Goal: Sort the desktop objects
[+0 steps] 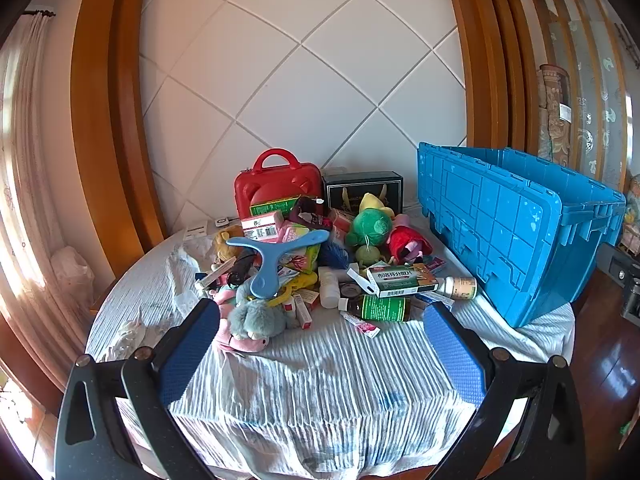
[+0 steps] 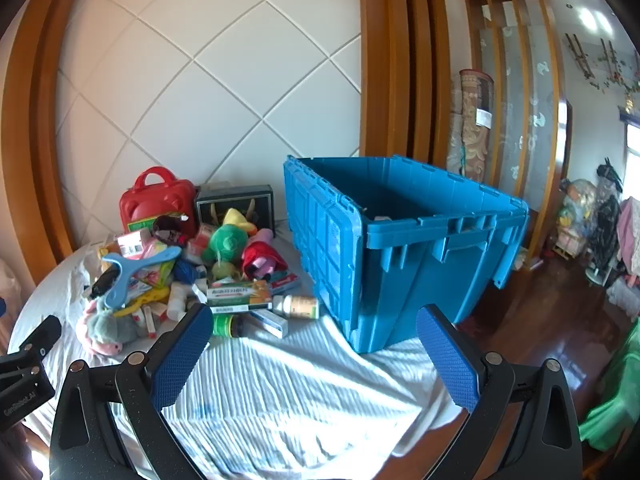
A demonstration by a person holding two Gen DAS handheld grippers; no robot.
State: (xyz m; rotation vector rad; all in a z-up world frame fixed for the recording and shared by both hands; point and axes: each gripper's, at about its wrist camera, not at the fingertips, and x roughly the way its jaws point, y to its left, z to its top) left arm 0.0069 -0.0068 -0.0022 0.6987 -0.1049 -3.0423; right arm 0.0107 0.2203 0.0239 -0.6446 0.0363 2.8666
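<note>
I am working in a home living room: padded white wall panel [image 1: 300, 80] framed in wood, curtain [image 1: 24, 140], polished wooden floor [image 2: 540, 320], rolled carpets [image 2: 474, 120], and plush toys [image 1: 370, 226] heaped on a cloth-covered desk [image 1: 320, 380].

A heap of small things [image 1: 320, 264] lies mid-frame in the left wrist view, on the white cloth. A red case [image 1: 278, 184] and a black box [image 1: 362, 190] stand upright at its back. A blue three-armed toy [image 1: 272, 256] lies on top at left, a green plush [image 1: 370, 226] and a red plush [image 1: 408, 244] at right, a grey plush [image 1: 256, 318] in front. A white-green medicine box [image 1: 400, 280] rests over a dark green-labelled bottle [image 1: 380, 308] lying on its side. The open blue crate [image 2: 400, 240] stands right of the heap.
</note>
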